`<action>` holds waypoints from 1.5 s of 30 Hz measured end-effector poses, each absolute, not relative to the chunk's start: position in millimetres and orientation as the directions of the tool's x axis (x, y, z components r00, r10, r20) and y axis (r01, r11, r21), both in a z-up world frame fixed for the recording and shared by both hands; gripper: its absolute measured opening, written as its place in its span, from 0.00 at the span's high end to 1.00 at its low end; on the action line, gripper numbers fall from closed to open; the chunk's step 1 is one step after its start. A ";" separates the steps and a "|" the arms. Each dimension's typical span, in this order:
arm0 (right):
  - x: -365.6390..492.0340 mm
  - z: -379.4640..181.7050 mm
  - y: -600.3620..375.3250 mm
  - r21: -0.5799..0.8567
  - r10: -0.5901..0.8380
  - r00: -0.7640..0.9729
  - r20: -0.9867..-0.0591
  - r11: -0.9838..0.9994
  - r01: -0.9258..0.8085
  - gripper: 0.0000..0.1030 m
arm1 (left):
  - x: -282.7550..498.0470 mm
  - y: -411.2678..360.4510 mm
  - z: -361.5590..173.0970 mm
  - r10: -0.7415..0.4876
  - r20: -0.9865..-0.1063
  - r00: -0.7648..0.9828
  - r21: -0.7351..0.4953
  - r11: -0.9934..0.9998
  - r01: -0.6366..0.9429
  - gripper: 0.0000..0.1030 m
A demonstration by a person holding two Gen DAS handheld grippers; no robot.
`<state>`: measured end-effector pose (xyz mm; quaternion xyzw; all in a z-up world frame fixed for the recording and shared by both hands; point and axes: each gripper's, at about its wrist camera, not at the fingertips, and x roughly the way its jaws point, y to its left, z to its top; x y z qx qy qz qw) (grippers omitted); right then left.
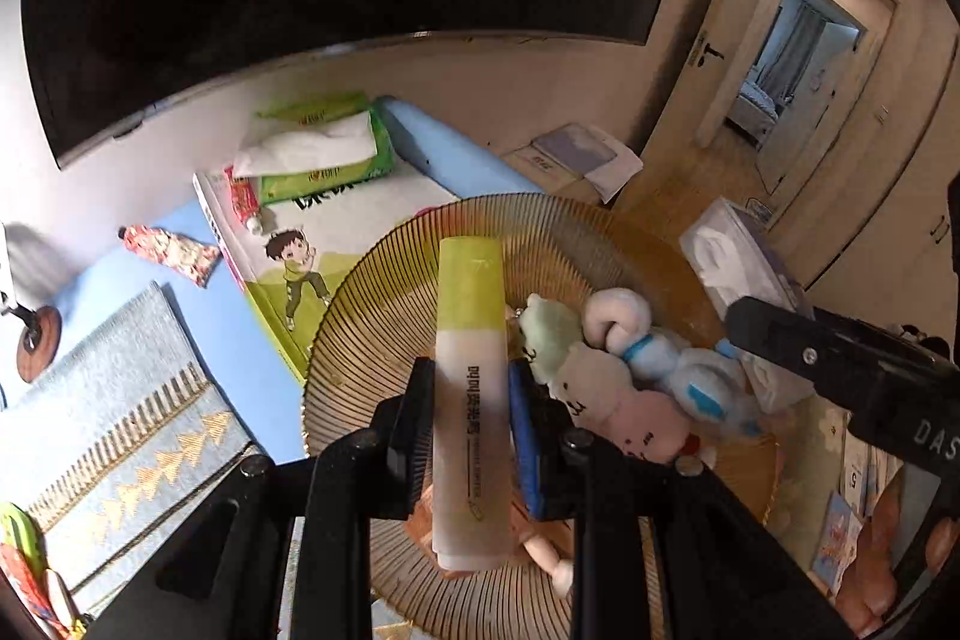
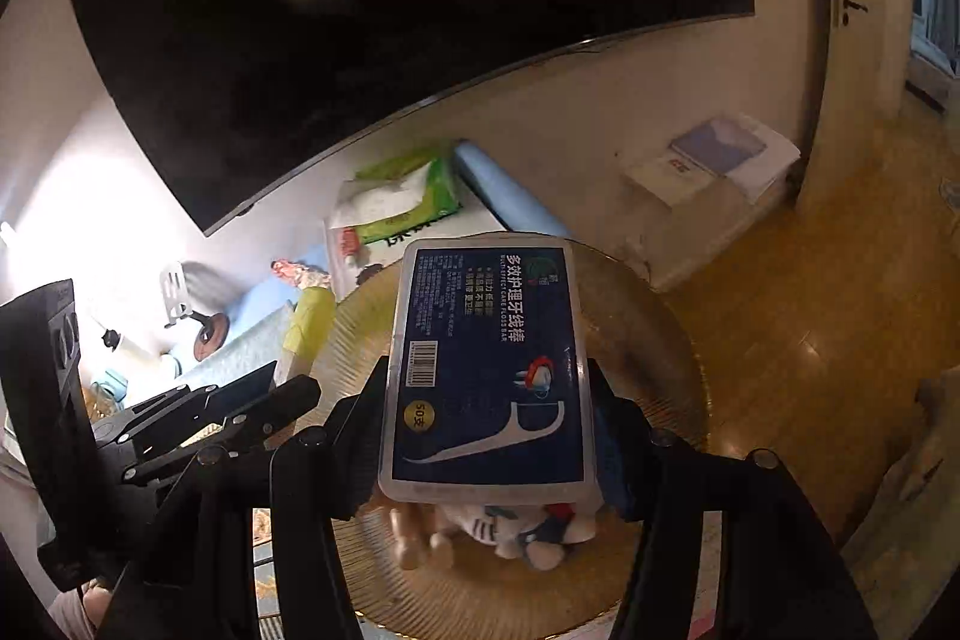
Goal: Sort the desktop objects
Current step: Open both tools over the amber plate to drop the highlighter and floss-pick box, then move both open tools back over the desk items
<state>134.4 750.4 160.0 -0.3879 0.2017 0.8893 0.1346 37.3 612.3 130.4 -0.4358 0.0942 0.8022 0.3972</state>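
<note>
In the left wrist view our left gripper [image 1: 471, 388] has its fingers clamped on a highlighter [image 1: 470, 388] with a yellow-green cap, which runs up the middle of the frame from the bottom, the cap pointing away and the pale barrel squeezed between the two pads. Directly under and beyond it sits the ribbed amber glass plate [image 1: 372, 292], filling the lower centre. On the plate, just right of our fingers, lie small plush toys [image 1: 612, 376], white, pale green and blue, bunched together and touching one another. A little jointed doll figure [image 1: 552, 556] lies under the highlighter's near end. From the right edge our other gripper's black finger reaches in above a white tissue box [image 1: 732, 256].

Further out, upper left of the plate, we see a picture book [image 1: 288, 256] on the blue mat [image 1: 198, 304], with a green tissue pack [image 1: 324, 154] and a small tube [image 1: 246, 202] on it. A patterned cloth [image 1: 120, 400] lies at lower left.

In the right wrist view our right gripper [image 2: 489, 400] holds a dental floss box [image 2: 489, 370], dark blue label up, gripped by its long sides and covering the centre of the frame. It hangs over the same plate [image 2: 654, 340]; the plush toys [image 2: 528, 532] and the doll, blurred, show beneath its near edge. The left gripper with its highlighter [image 2: 312, 322] stands at left, beside the plate's rim. The dark screen [image 2: 390, 10] fills the top.
</note>
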 end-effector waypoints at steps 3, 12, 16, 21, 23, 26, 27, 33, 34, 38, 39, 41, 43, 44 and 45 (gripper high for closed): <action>124.1 150.1 757.5 0.238 0.076 -0.649 -0.757 -0.893 -0.382 0.44 | 32.5 619.9 118.3 0.538 -0.791 -0.290 -0.204 -0.679 -0.705 0.80; 92.7 131.9 756.2 0.164 0.097 -0.608 -0.788 -0.919 -0.359 0.44 | 22.3 617.2 99.5 0.512 -0.824 -0.243 -0.253 -0.716 -0.651 0.77; 87.2 129.0 756.2 0.183 0.073 -0.598 -0.798 -0.917 -0.355 0.44 | 21.6 606.8 102.4 0.528 -0.819 -0.224 -0.297 -0.725 -0.621 0.43; 93.2 133.7 758.3 0.221 0.030 -0.577 -0.816 -0.906 -0.360 0.43 | 42.2 580.6 125.5 0.555 -0.801 -0.223 -0.323 -0.716 -0.619 0.37; 101.5 141.2 759.9 0.242 0.017 -0.586 -0.810 -0.900 -0.362 0.43 | 56.3 560.2 132.6 0.564 -0.789 -0.245 -0.326 -0.722 -0.610 0.29; 117.2 154.8 755.6 0.228 0.049 -0.608 -0.793 -0.901 -0.370 0.38 | 72.9 523.7 131.1 0.559 -0.790 -0.253 -0.346 -0.747 -0.569 0.25; 121.1 158.3 752.6 0.227 0.053 -0.613 -0.788 -0.901 -0.369 0.38 | 77.2 510.6 128.3 0.549 -0.794 -0.260 -0.345 -0.759 -0.552 0.25; 127.1 168.2 716.4 0.213 0.037 -0.631 -0.775 -0.924 -0.316 0.37 | 84.8 423.9 115.4 0.467 -0.830 -0.307 -0.331 -0.853 -0.402 0.25; 124.8 169.2 707.3 0.224 0.015 -0.633 -0.774 -0.929 -0.296 0.37 | 83.8 407.2 113.9 0.452 -0.833 -0.319 -0.330 -0.868 -0.370 0.25; 111.2 170.7 652.4 0.254 -0.083 -0.626 -0.776 -0.948 -0.189 0.35 | 77.4 342.2 102.9 0.409 -0.844 -0.347 -0.340 -0.908 -0.244 0.25; 108.0 169.3 635.6 0.269 -0.114 -0.622 -0.775 -0.949 -0.161 0.35 | 75.9 325.3 99.5 0.413 -0.842 -0.348 -0.359 -0.909 -0.210 0.25; 102.4 163.1 602.5 0.307 -0.185 -0.597 -0.780 -0.945 -0.109 0.34 | 74.5 292.5 92.5 0.417 -0.838 -0.353 -0.394 -0.909 -0.139 0.25; 96.2 153.5 568.8 0.352 -0.264 -0.552 -0.791 -0.934 -0.058 0.34 | 74.0 263.1 86.7 0.407 -0.839 -0.361 -0.405 -0.910 -0.083 0.25; 93.1 148.6 551.9 0.377 -0.307 -0.521 -0.796 -0.926 -0.031 0.34 | 74.1 249.2 84.7 0.399 -0.840 -0.367 -0.405 -0.912 -0.063 0.25; 90.9 144.9 535.3 0.398 -0.345 -0.493 -0.799 -0.917 -0.003 0.34 | 73.4 235.5 82.6 0.386 -0.844 -0.373 -0.400 -0.915 -0.043 0.25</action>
